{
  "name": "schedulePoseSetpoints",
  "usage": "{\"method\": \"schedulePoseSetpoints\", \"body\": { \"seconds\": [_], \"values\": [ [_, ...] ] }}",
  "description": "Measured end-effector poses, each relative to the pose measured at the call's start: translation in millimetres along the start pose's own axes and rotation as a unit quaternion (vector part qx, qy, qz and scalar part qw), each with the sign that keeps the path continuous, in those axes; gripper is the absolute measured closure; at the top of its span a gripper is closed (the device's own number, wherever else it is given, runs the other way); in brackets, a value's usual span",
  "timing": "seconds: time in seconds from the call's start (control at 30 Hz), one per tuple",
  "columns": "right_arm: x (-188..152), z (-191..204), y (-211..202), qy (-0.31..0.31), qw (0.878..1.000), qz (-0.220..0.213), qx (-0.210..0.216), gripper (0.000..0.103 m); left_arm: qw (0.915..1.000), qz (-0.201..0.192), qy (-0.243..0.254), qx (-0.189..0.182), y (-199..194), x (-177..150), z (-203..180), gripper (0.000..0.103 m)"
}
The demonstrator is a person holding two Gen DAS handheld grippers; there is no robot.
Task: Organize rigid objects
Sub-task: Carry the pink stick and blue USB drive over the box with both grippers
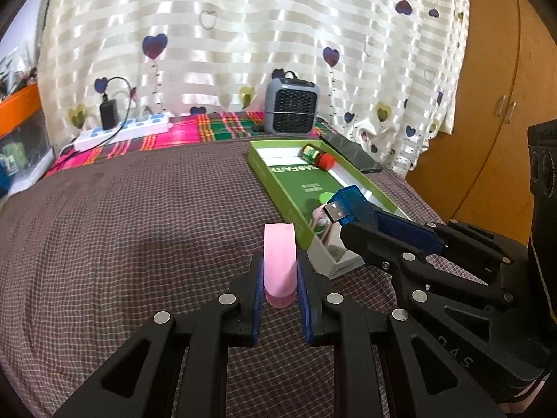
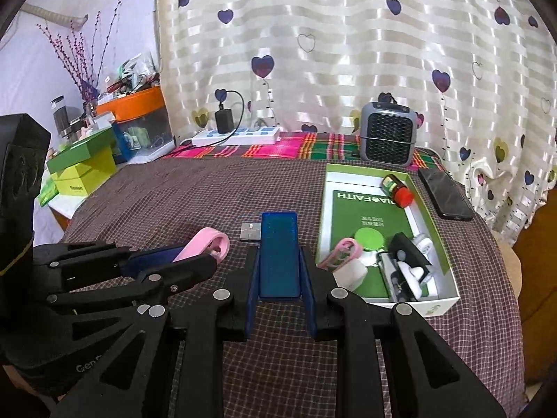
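My left gripper (image 1: 279, 261) is shut on a pink clip (image 1: 279, 261), which sticks forward between its blue pads above the checked cloth. The same pink clip (image 2: 205, 244) shows in the right wrist view, in the left gripper (image 2: 195, 256). My right gripper (image 2: 279, 264) is shut on a blue translucent USB device (image 2: 279, 254) with a metal plug (image 2: 250, 231) at its far left corner. In the left wrist view that USB device (image 1: 351, 207) hangs over the near end of the green box (image 1: 278, 188). The green box (image 2: 449, 268) holds a red-capped bottle (image 2: 397, 190), another pink clip (image 2: 341, 252) and several small white and black items.
A grey mini fan (image 2: 387, 130) stands at the back behind the box, a dark phone (image 2: 445, 193) lies to its right, and a white power strip (image 2: 236, 136) with a charger sits at the back left. Boxes and clutter (image 2: 83, 170) stand off the left edge.
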State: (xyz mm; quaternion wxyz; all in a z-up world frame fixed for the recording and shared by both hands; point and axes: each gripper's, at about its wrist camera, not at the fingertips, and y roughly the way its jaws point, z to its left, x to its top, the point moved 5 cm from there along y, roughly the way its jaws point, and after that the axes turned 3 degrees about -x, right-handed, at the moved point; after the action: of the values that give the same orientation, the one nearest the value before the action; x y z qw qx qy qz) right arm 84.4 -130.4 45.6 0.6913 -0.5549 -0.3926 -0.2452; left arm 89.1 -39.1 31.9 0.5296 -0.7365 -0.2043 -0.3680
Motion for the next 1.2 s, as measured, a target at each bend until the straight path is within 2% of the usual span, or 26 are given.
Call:
{"method": "schedulePoseSetpoints", "body": {
  "seconds": [0.67,1.2],
  "values": [
    [-2.7,-52.3,-2.1,0.023,0.999,-0.003,-0.037,0.080,0.9993,0.006,0.027,-0.025,28.8,12.6,-43.7,0.086],
    [-5.9,-99.7,17.0,0.035,0.997,0.011,-0.065,0.080,0.9981,0.024,0.042,-0.037,76.5,21.2,-66.7,0.086]
  ]
}}
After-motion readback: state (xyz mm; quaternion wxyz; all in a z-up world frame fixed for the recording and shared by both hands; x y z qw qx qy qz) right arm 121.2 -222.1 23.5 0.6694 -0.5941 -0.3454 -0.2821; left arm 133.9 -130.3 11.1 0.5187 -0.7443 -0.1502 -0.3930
